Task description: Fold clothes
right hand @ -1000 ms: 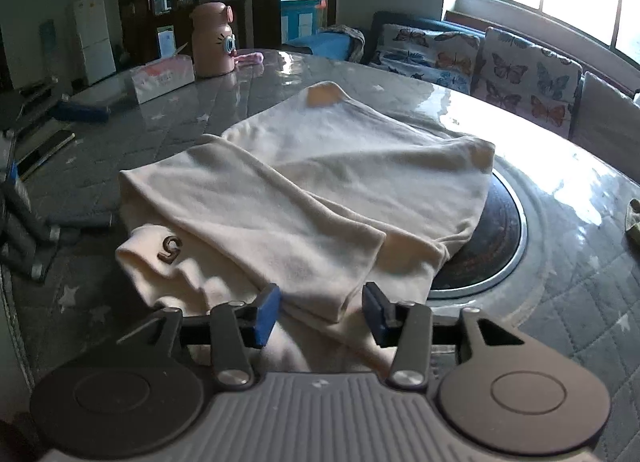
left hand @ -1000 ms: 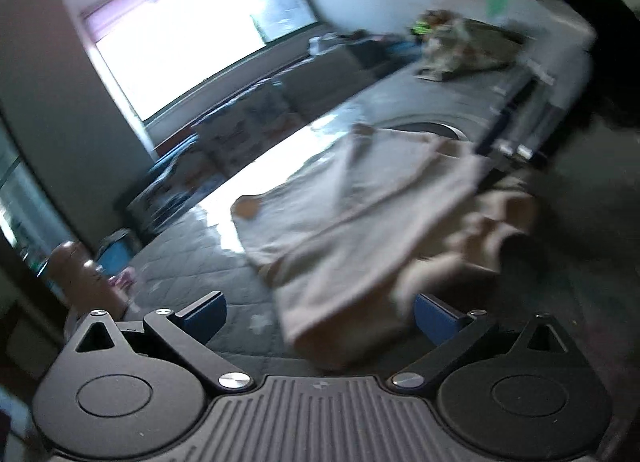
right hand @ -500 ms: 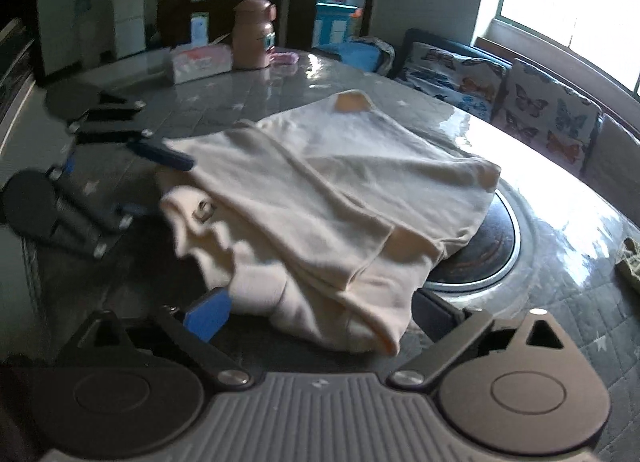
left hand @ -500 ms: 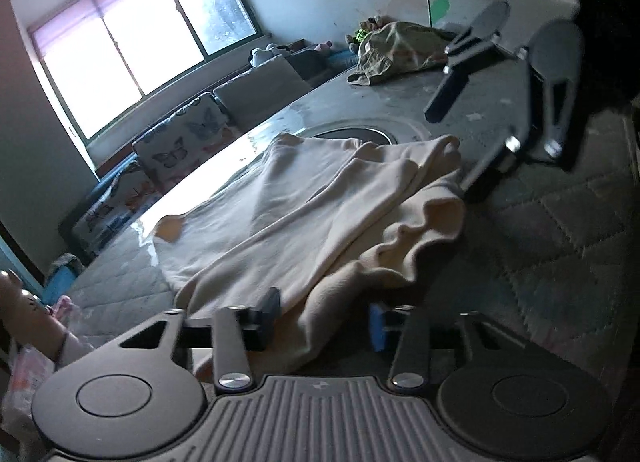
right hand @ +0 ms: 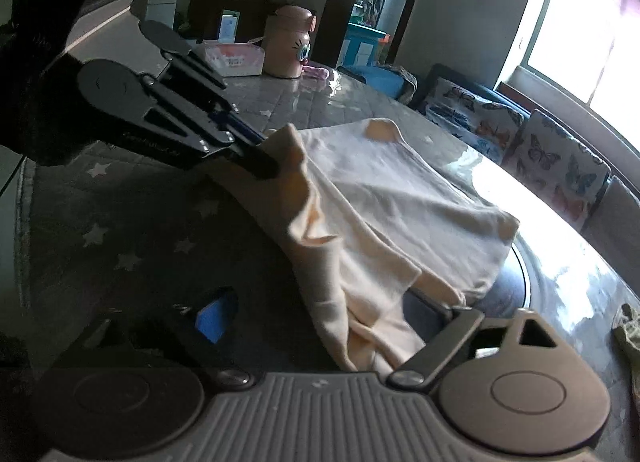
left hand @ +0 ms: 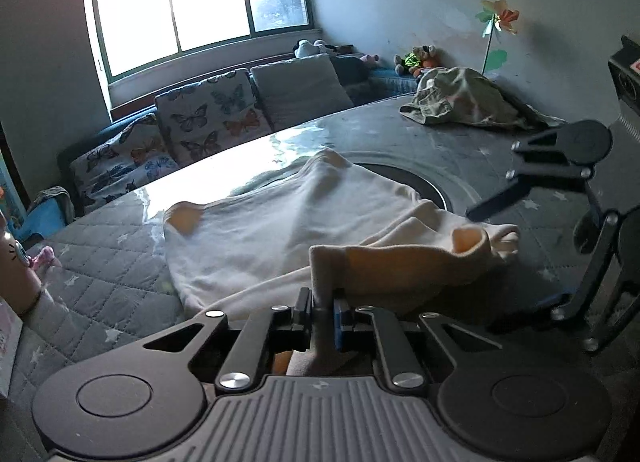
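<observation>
pinching a raised fold of the cream garment [left hand: 280, 238], the left gripper [left hand: 323, 316] has its fingers [left hand: 303, 312] pressed together on the cloth at the near edge of the surface [left hand: 100, 282]. the right gripper [right hand: 320, 318] sits low at the garment's other near corner, fingers spread wide, with cloth lying between them (contact with either pad cannot be told). in the right wrist view the left gripper [right hand: 260, 159] appears at the left, its tips closed on a lifted corner of the cream garment [right hand: 392, 205]. the garment lies partly folded across the grey quilted surface [right hand: 132, 229], its far portion overlapping a dark round inset [left hand: 416, 177]. beyond it, an olive garment [left hand: 460, 99] lies heaped at the far edge. a pink bottle [right hand: 289, 41] and a tissue box [right hand: 234, 57] stand at another edge. butterfly-print cushions [left hand: 204, 117] line a sofa below the window [left hand: 196, 1].
</observation>
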